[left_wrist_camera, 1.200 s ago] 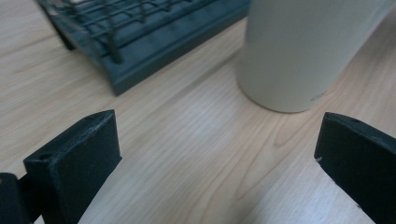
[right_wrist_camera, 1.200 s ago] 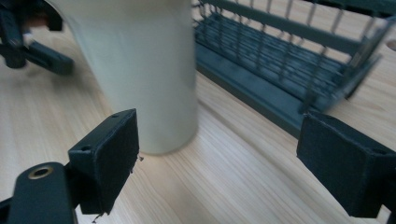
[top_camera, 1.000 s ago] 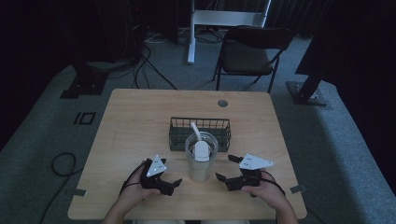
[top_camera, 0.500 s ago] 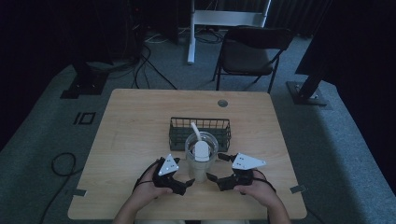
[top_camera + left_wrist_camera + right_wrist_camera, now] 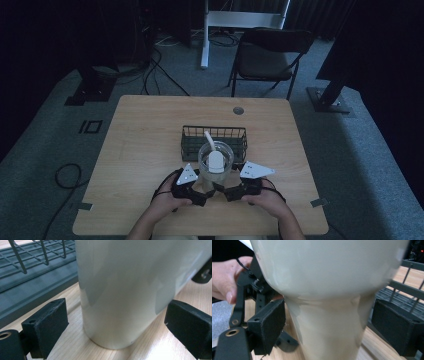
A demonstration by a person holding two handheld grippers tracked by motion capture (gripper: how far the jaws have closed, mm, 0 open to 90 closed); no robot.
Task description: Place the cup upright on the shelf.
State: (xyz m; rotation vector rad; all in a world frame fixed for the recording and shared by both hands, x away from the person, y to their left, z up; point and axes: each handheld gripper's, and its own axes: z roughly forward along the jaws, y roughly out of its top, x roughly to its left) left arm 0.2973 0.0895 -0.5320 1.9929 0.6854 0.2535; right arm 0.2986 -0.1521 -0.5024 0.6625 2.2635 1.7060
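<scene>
A tall translucent cup stands on the wooden table, just in front of a dark wire basket. A white scoop-like piece with a thin handle sits inside the cup. My left gripper is at the cup's lower left. It is open, and its jaws straddle the cup's base with a gap on each side. My right gripper is at the lower right. It is also open, with the cup's narrow lower part between its pads.
The basket's wires run close behind the cup. A round grommet sits near the table's far edge. A folding chair and stand bases are on the floor beyond. The person's hand holds the left gripper.
Both grippers have moved inward from either side toward the foot of the cup, and now each has the cup between its jaws. The cup has not moved.
</scene>
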